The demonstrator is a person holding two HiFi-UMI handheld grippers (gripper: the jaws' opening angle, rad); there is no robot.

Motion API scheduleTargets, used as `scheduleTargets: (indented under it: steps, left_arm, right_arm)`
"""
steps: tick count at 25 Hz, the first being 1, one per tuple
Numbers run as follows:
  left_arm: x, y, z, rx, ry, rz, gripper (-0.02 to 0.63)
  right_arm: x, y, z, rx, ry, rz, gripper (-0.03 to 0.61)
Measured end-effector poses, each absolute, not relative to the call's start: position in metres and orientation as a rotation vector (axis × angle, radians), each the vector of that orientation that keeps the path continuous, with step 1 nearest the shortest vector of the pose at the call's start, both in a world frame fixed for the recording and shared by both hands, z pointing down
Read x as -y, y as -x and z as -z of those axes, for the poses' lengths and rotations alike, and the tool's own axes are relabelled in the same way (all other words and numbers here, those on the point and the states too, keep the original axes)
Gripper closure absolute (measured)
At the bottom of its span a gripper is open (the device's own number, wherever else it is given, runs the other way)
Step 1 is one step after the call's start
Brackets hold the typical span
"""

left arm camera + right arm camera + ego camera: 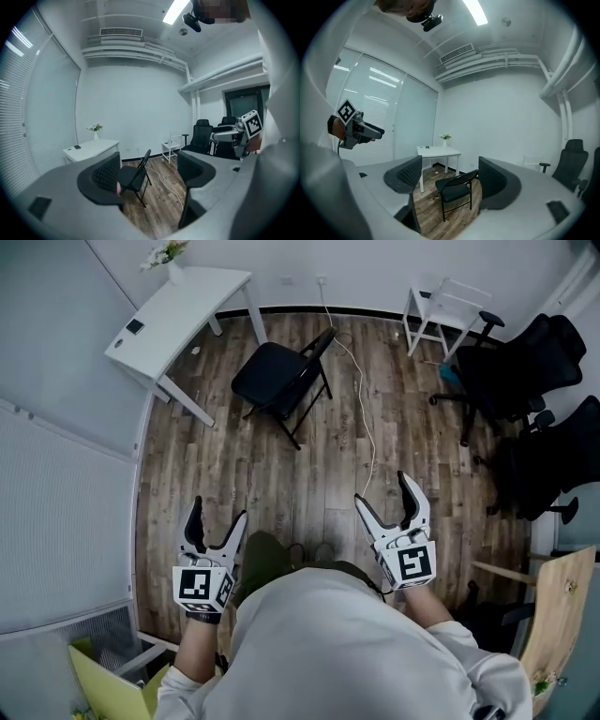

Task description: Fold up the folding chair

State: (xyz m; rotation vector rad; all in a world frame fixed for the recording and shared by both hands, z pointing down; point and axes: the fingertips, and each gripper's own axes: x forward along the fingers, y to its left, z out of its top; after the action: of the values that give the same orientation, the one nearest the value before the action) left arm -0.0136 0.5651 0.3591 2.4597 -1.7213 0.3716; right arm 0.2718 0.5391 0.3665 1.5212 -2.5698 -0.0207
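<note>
A black folding chair (279, 377) stands unfolded on the wood floor, well ahead of me, near the white desk. It also shows between the jaws in the left gripper view as the chair (135, 178) and in the right gripper view as the chair (457, 187), still far off. My left gripper (217, 523) is held low at the left, open and empty. My right gripper (390, 497) is held at the right, open and empty. Neither touches the chair.
A white desk (178, 310) with a flower vase stands at the far left. A white cable (367, 418) runs across the floor beside the chair. Black office chairs (525, 381) crowd the right side, with a small white rack (441, 310) at the back.
</note>
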Motion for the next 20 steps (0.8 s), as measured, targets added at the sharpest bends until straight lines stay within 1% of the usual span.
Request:
scheduleTargets:
  steps: [7,12,16,20]
  left_arm:
    - [-0.528,0.014,-0.361,1.673,-2.487,-0.378,0.229]
    - [-0.500,0.032,-0.377,1.624,-2.448,-0.376,0.229]
    - [-0.494,0.047,-0.372,1.684,-2.420,-0.376,0.229]
    - [-0.508,0.042,-0.379,1.717,-2.386,-0.412,0.229]
  right_arm:
    - [-0.514,-0.260,-0.378,2.566,-1.506,-0.016,0.199]
    - [-0.494,-0.255,-0.376,2.543,-1.546,-0.050,0.199]
    - [-0.495,-0.241,-0.377,2.592,-1.460,-0.001,0.199]
    - [-0.493,-0.269,-0.392,2.577,-1.466,-0.027,0.199]
